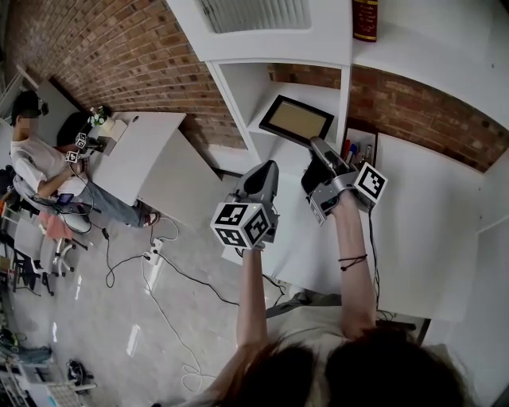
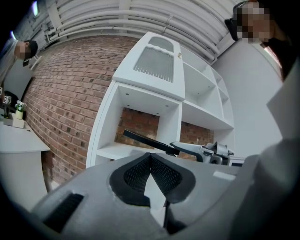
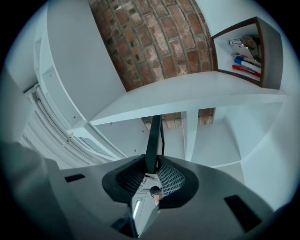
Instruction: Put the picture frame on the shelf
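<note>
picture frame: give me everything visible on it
The picture frame is a thin rectangle, dark border around a tan panel. It is held tilted inside the white shelf compartment, tan face up, one edge clamped in the right gripper. Whether it touches the shelf board is unclear.

picture frame [image 1: 297, 119]: near corner lost to me behind the right gripper [image 1: 319, 151].
book [image 1: 365, 20]: cut off at top edge.
pens [image 3: 247, 62]: too small for me to count.

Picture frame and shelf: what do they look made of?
Picture frame: dark matte border, wood or plastic, cannot tell which; tan grainy panel inside, maybe cork or card. Shelf: smooth white board, likely painted or laminated, with flat even faces.
</note>
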`<state>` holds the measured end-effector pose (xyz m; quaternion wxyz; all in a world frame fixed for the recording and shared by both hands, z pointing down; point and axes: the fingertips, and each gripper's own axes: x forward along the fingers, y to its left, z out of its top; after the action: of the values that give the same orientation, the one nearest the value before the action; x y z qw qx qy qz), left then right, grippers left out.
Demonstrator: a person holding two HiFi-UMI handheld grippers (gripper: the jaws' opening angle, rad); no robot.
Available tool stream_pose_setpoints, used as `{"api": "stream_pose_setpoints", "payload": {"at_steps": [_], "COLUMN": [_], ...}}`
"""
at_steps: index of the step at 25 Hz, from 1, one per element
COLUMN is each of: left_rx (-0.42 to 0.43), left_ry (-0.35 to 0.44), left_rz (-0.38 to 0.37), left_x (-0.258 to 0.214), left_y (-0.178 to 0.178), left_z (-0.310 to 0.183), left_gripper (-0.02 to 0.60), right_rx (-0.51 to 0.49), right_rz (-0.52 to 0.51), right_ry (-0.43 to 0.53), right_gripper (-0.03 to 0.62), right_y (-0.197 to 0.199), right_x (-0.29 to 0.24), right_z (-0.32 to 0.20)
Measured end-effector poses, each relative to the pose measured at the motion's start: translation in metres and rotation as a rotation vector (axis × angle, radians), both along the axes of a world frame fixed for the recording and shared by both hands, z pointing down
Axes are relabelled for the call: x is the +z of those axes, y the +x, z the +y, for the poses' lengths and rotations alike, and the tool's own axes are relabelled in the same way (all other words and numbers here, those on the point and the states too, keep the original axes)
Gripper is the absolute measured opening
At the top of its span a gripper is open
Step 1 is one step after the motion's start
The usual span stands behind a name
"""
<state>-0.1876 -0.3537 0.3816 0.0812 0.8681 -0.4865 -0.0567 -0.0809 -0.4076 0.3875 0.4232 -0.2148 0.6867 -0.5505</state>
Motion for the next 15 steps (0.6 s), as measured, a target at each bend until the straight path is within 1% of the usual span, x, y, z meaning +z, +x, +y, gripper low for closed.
{"api": "stream_pose_setpoints", "payload": {"at_steps": [3, 11, 15], "left_rx": [0.002, 0.006, 0.011], "left_ry": [-0.001, -0.005, -0.013], "left_rz": [0.002, 0.004, 0.004], "left_x": [-0.001, -0.003, 0.003], "left_y": [-0.002, -0.006, -0.005], "left_z": [-0.003, -0.018, -0.024], "left_gripper": [0.011, 0.011, 0.011], "right_rx": [0.001, 0.004, 0.016], "right_rz": [0.027, 0.013, 0.015], "right_ry": [0.006, -0.010, -0.022], "right_gripper": [0.072, 0.072, 0.072], "right_y": [-0.005, -0.009, -0.007], "right_x": [-0.003, -0.002, 0.005], "right_z": [-0.003, -0.017, -0.022]}}
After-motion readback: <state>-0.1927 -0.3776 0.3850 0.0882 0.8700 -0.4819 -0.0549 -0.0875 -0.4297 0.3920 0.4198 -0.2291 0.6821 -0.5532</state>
